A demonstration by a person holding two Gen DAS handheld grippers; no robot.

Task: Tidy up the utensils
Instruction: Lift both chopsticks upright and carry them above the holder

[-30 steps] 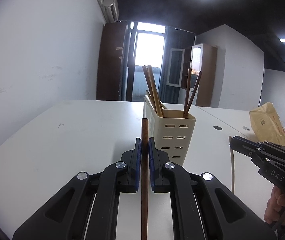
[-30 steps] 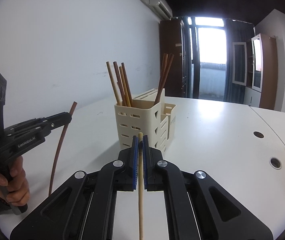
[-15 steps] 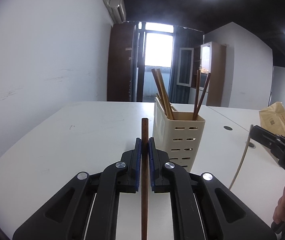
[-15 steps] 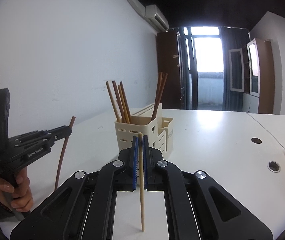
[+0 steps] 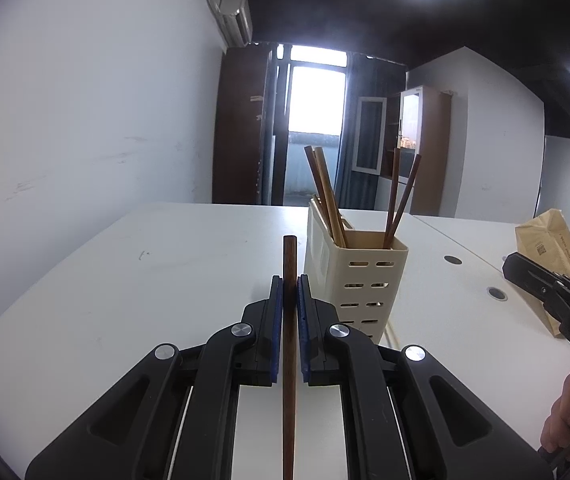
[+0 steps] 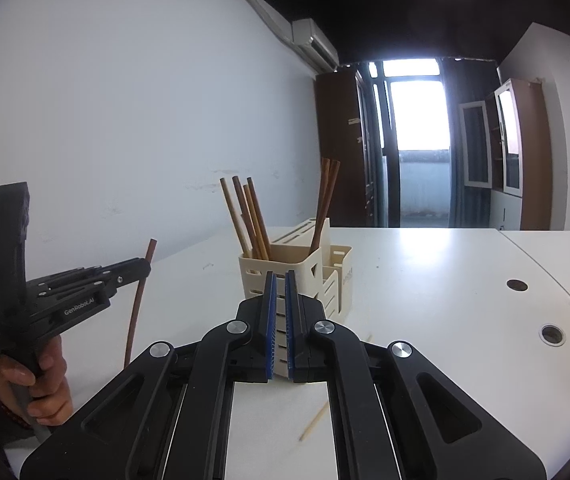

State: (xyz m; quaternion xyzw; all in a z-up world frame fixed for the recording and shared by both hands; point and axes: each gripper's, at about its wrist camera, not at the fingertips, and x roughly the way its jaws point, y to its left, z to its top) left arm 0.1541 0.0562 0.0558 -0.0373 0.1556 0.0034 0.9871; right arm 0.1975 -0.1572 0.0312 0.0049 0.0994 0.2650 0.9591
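Note:
A cream slotted utensil holder (image 5: 359, 280) stands on the white table (image 5: 145, 280) with several brown and light chopsticks upright in it; it also shows in the right wrist view (image 6: 285, 268). My left gripper (image 5: 289, 282) is shut on a dark brown chopstick (image 5: 289, 340), held just left of the holder; this gripper also shows in the right wrist view (image 6: 141, 266). My right gripper (image 6: 280, 280) is slightly open and empty, in front of the holder. A light wooden chopstick (image 6: 315, 422) lies on the table below it.
A brown paper bag (image 5: 553, 256) stands at the table's right. Cable holes (image 6: 551, 334) sit in the tabletop at the right. A white wall runs along the left, and a door and cabinets are at the back.
My right gripper has opened and let go of the light chopstick, which now lies on the table. Both grippers have moved closer to the holder. The left still holds the dark chopstick.

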